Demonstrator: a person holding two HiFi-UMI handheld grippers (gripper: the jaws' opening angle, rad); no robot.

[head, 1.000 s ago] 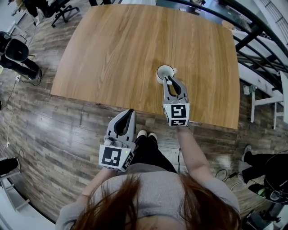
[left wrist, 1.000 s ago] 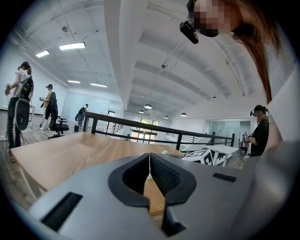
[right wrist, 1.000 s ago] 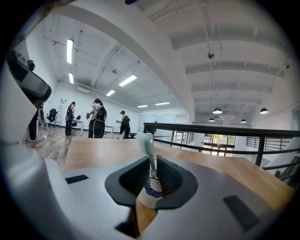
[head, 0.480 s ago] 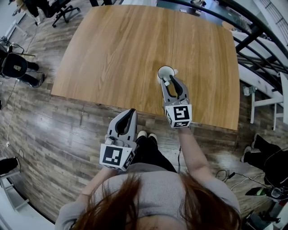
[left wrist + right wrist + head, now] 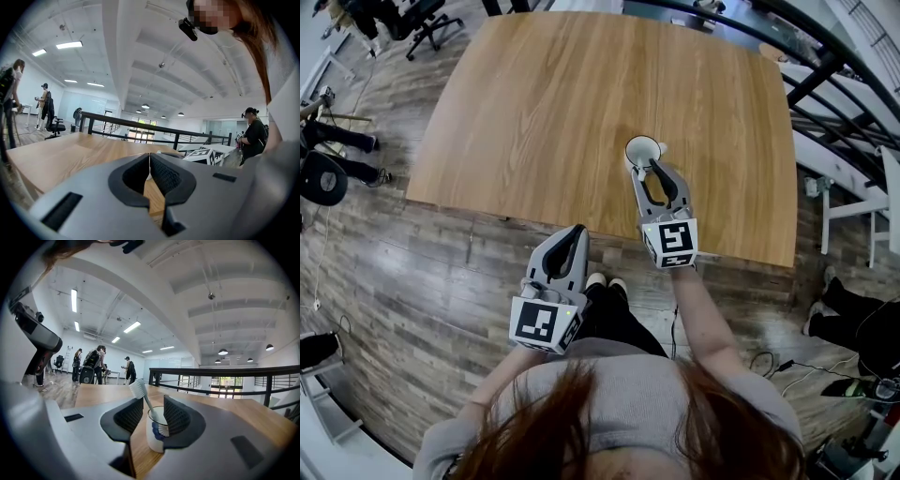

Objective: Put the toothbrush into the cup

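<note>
A white cup (image 5: 643, 148) stands on the wooden table (image 5: 544, 103) near its front edge. In the right gripper view a white toothbrush (image 5: 138, 389) stands in the cup (image 5: 154, 437), bristle head up and leaning left. My right gripper (image 5: 651, 169) (image 5: 153, 400) sits just in front of the cup. Its jaws have just been opening and now stand open on either side of the toothbrush handle without pressing on it. My left gripper (image 5: 574, 232) (image 5: 150, 157) hangs in front of the table edge, shut on nothing.
The table's front edge (image 5: 534, 217) runs under both grippers, with wood floor below it. A black railing (image 5: 220, 373) lies beyond the table. Several people (image 5: 96, 364) stand far off to the left. Office chairs (image 5: 427, 23) stand at the back left.
My right gripper's jaws have spread from closed on the toothbrush to wide apart. The toothbrush stays in the cup. The left gripper has not moved.
</note>
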